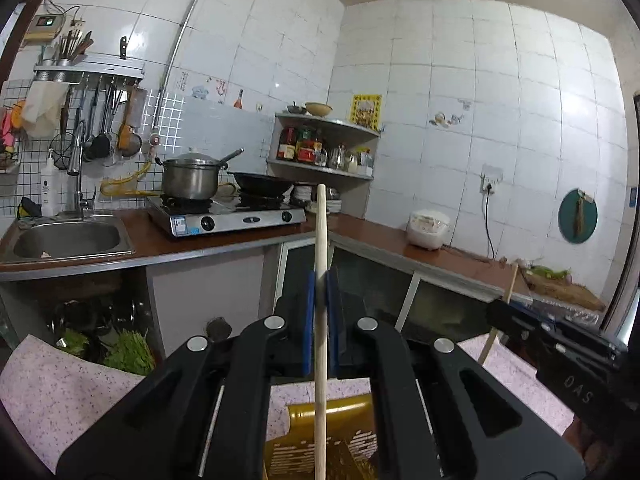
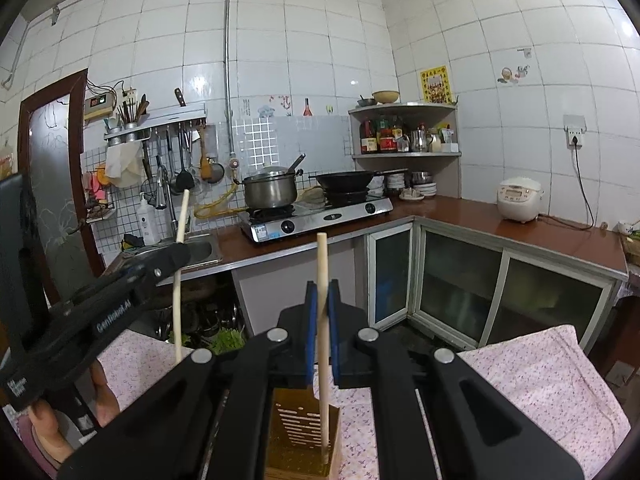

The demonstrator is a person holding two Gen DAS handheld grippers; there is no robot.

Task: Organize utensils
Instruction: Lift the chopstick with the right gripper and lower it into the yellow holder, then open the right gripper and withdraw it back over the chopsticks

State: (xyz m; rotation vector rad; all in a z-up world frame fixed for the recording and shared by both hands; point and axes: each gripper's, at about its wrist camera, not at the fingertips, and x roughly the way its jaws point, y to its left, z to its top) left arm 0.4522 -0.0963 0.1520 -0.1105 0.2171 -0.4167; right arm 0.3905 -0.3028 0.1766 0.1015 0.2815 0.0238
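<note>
My left gripper [image 1: 321, 276] is shut on a pale wooden stick [image 1: 320, 220] that stands upright, its lower end reaching down over a gold perforated utensil holder [image 1: 352, 432]. In the right wrist view my right gripper [image 2: 322, 286] is shut on a second wooden stick [image 2: 322, 256], whose lower end sits inside the gold holder [image 2: 296, 424]. Each view shows the other gripper from the side: the right gripper [image 1: 498, 308] with its stick [image 1: 510, 280], and the left gripper [image 2: 182, 250] with its stick [image 2: 181, 220]. The holder stands on a pink floral cloth [image 2: 540, 380].
Ahead runs an L-shaped brown counter [image 2: 460, 208] with a sink [image 1: 68, 240], a gas stove [image 2: 320, 220] bearing a steel pot [image 2: 270, 190] and a wok [image 2: 344, 182], and a rice cooker [image 2: 520, 200]. A hand [image 2: 52, 440] grips the left tool. Greens [image 1: 128, 352] lie on the floor.
</note>
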